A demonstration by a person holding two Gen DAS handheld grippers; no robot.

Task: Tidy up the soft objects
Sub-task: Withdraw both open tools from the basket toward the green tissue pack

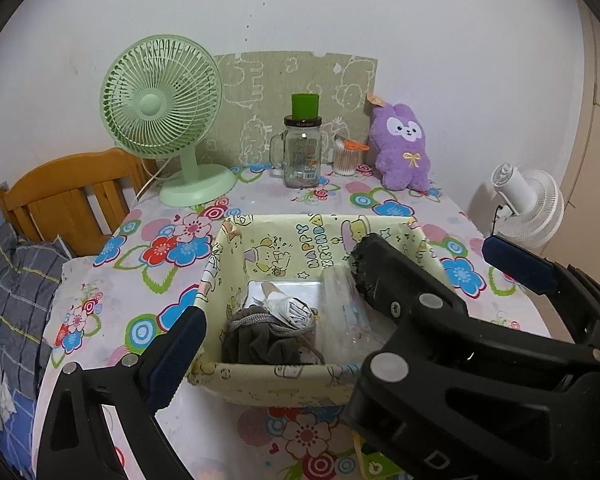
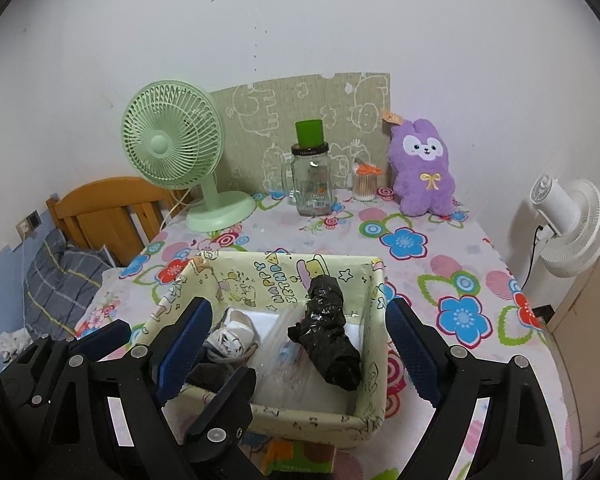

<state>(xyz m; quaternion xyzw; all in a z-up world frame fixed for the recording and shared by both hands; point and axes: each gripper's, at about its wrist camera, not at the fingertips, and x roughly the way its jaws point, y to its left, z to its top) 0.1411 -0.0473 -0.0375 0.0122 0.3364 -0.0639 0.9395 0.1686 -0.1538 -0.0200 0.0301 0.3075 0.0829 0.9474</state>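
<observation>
A pale yellow cartoon-print basket (image 1: 268,380) (image 2: 300,412) stands on the flowered tablecloth. Inside lie a grey drawstring pouch (image 1: 260,340), a crumpled white printed piece (image 1: 290,308) (image 2: 232,338), clear plastic bags (image 1: 344,312) (image 2: 284,364) and a black plastic bundle (image 2: 328,332). A purple plush rabbit (image 1: 404,144) (image 2: 424,168) sits upright at the back against the wall. My left gripper (image 1: 296,320) hangs open over the basket's near left part. My right gripper (image 2: 298,308) (image 1: 448,256) hangs open over its right part, hiding the left gripper's right finger. Nothing is between either pair of pads.
At the back stand a green desk fan (image 1: 160,108), a glass jar mug (image 1: 302,152) with a green cap, and a cotton swab tub (image 1: 346,158). A wooden headboard (image 1: 60,200) and plaid bedding lie left of the table. A white fan (image 2: 572,224) stands off the right edge.
</observation>
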